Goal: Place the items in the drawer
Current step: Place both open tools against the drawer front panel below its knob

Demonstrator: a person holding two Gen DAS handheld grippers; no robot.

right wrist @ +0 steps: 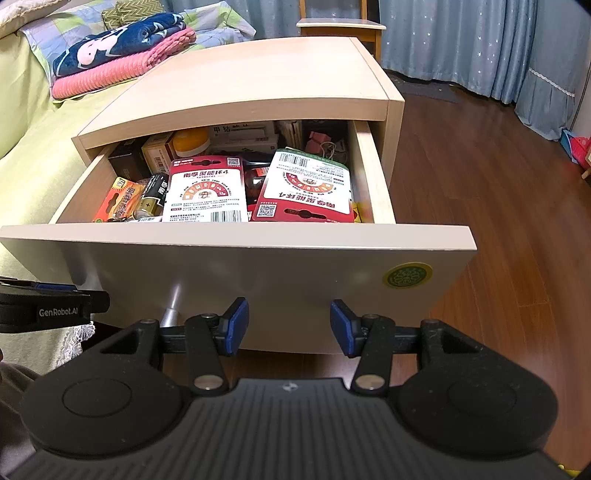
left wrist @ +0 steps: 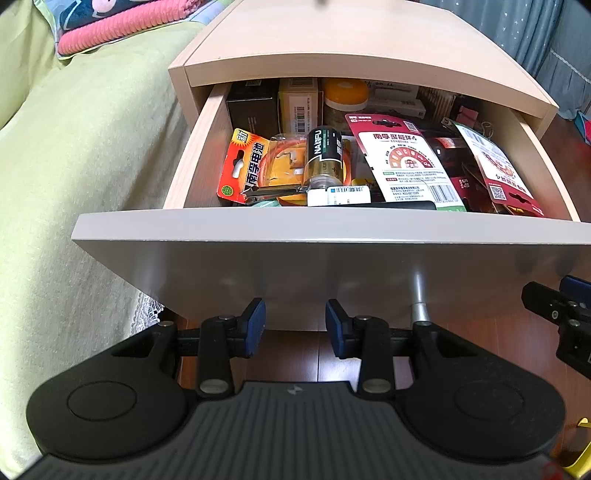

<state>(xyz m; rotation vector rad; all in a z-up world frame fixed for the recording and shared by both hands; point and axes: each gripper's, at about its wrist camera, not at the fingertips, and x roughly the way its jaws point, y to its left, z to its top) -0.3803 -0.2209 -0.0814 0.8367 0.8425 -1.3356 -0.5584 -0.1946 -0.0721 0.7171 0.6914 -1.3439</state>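
The pale wooden drawer (left wrist: 295, 236) (right wrist: 236, 243) of a bedside cabinet stands pulled out, full of items. Inside lie two red-and-white battery cards (left wrist: 402, 162) (right wrist: 207, 192), a second card (right wrist: 310, 188) to their right, an orange battery pack (left wrist: 243, 166), a black-and-gold battery (left wrist: 323, 155), boxes and an orange-lidded jar (left wrist: 345, 96). My left gripper (left wrist: 295, 328) is open and empty just in front of the drawer's face. My right gripper (right wrist: 288, 325) is also open and empty, below the drawer front. A metal handle (left wrist: 419, 299) (right wrist: 171, 306) sticks out of the drawer face.
A bed with a green cover (left wrist: 74, 166) runs along the left, folded pink and blue blankets (right wrist: 118, 51) on it. Dark wooden floor (right wrist: 498, 203) lies to the right, blue curtains (right wrist: 461, 37) and a wooden stool (right wrist: 340, 26) behind the cabinet.
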